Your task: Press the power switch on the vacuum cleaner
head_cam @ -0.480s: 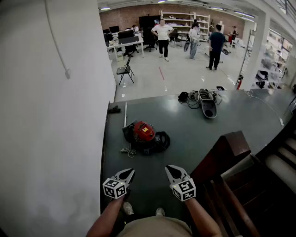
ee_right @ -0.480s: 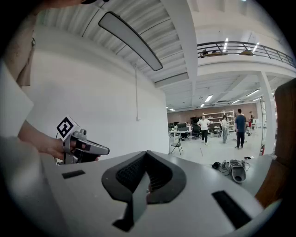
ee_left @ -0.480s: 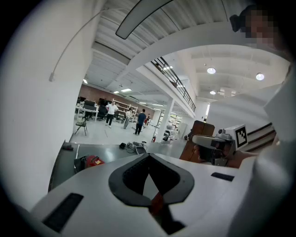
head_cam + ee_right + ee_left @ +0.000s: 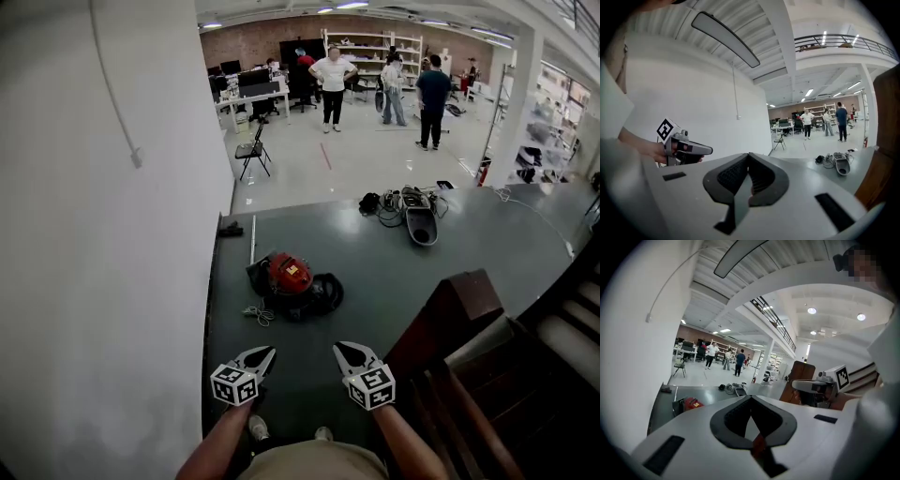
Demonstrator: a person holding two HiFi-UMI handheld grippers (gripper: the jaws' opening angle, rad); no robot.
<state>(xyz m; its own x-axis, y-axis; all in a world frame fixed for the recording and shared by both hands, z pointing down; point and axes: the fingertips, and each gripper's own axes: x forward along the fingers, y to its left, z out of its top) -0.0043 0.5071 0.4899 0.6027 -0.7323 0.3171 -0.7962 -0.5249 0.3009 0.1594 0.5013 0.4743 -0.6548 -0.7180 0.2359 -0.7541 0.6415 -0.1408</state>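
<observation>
1. Change: against the head view of half a second ago, the vacuum cleaner (image 4: 290, 276) sits very slightly lower in the frame. Both tongs hold almost the same place, so the approach has barely advanced.
2. Left tongs (image 4: 268, 352): clenched tip to tip, nothing between them.
3. Right tongs (image 4: 338, 347): likewise clenched and empty.
4. Task item: the red-topped vacuum cleaner lies on the dark floor (image 4: 394, 281), ahead of the tongs and well apart from them, nearer the left pair's line. A loose cord (image 4: 258, 311) lies just beside it on the near left. The power switch cannot be made out at this range.
5. Judgement: pressing has not begun. A closing step and a downward reach are needed first, and shut tips would suit a push.
6. Edges: the white wall (image 4: 103, 244) bounds the left and a wooden stair post (image 4: 455, 305) crowds the right.
7. Open room: the floor strip between them, straight to the machine, is unobstructed. Only the cord is a possible snag.
</observation>
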